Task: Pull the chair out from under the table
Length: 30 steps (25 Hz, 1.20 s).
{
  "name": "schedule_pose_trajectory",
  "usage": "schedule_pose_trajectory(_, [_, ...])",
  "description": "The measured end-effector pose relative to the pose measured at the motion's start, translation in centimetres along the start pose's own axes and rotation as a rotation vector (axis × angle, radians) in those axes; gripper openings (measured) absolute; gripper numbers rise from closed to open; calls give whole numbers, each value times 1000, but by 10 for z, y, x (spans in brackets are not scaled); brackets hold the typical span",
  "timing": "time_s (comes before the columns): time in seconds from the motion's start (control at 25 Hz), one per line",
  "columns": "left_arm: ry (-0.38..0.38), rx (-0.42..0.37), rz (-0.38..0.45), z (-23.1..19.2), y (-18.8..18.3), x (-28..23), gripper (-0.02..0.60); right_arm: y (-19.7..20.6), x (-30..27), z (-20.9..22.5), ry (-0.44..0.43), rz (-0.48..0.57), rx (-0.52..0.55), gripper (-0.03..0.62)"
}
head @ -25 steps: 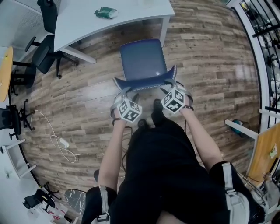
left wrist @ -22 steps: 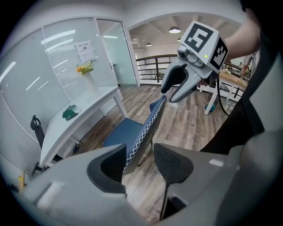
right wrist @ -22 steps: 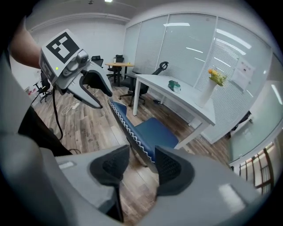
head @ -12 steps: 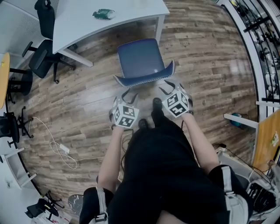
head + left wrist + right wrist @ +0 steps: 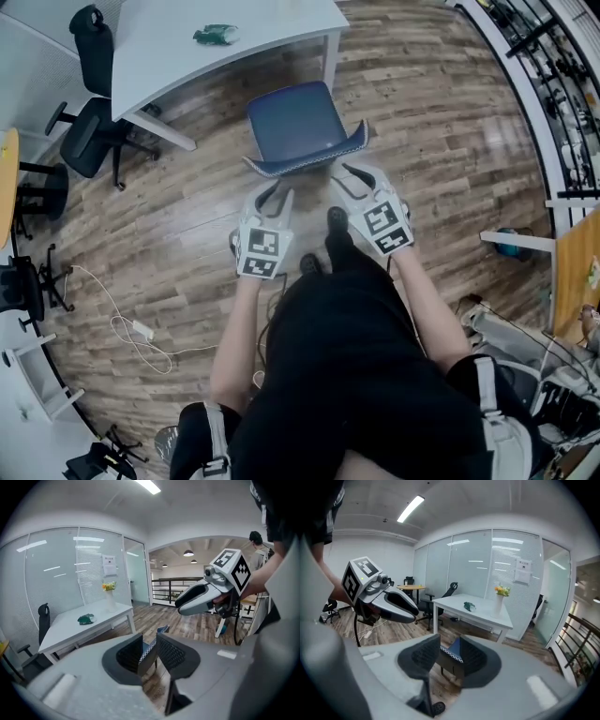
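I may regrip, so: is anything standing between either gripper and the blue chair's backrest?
Nothing visible does. The left gripper and right gripper hover just short of the chair, with only open air between. Both grippers' jaws are closing, empty.

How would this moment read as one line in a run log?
chair: out from under table | left gripper: off chair, empty, jaws closing | right gripper: off chair, empty, jaws closing | status: looks done

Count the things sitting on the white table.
2: a green object near the middle of the white table, and a vase of yellow flowers at its edge by the glass wall. None appears hidden.
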<state>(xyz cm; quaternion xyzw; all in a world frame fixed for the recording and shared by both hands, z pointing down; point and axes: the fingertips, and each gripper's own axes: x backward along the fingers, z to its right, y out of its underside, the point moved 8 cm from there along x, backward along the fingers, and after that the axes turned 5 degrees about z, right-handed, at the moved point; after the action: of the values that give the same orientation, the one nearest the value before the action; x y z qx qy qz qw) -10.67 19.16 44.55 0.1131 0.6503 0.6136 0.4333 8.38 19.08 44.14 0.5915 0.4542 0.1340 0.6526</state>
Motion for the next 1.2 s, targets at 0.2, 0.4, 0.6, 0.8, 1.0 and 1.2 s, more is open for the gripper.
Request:
schedule_pose_trajectory(0.2, [-6,8,74,5,-12,25,86,-15,23,-19,4,67,-27,97])
schedule_pose_trajectory(0.4, [3,50,160,9,-20,50,57,-28,40,-37,-5,131,-53,73])
schedule_pose_trajectory(0.6, [5,76,261,16,-29,72,34,-43,64,-47,20,274,-59,22])
schedule_pose_trajectory(0.8, [-3,105,317,24,-32,85,21,-47,83,-54,22,372,-73,3])
schedule_pose_trajectory(1.0, [4,160,328,24,-35,93,14,-46,89,-56,-13,373,-145,3])
schedule_pose_trajectory(1.2, [10,176,315,26,-32,94,12,-40,92,-60,-25,347,-165,2])
